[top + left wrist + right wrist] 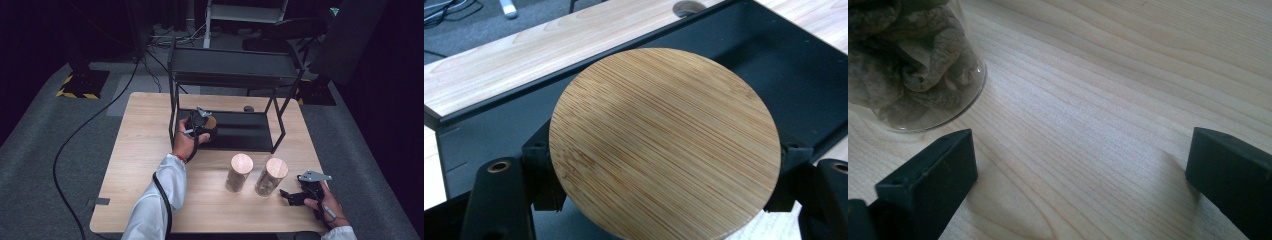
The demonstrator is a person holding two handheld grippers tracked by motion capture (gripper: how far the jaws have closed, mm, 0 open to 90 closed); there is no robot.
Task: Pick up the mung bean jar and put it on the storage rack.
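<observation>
1. Left gripper (202,121) pinched a jar with a round bamboo lid (664,145), jaws pressed on either side of it just under the lid. The jar hung over the black lower tray (804,70) of the shelf rack (235,67), at the tray's left end.
2. Right gripper (296,196) rested low on the table (145,150) with jaws spread wide, nothing between them. It sat just beside the nearer of two more lidded jars (270,176), whose glass base (913,65) lay by one jaw.
3. Step looked like setting the held jar on the tray. Best kept upright and lowered straight, clear of the rack's front left post (172,107).
4. Release only once the base sat flat; whether it touched the tray yet could not be told.
5. Leave room to its right for the other jars.
</observation>
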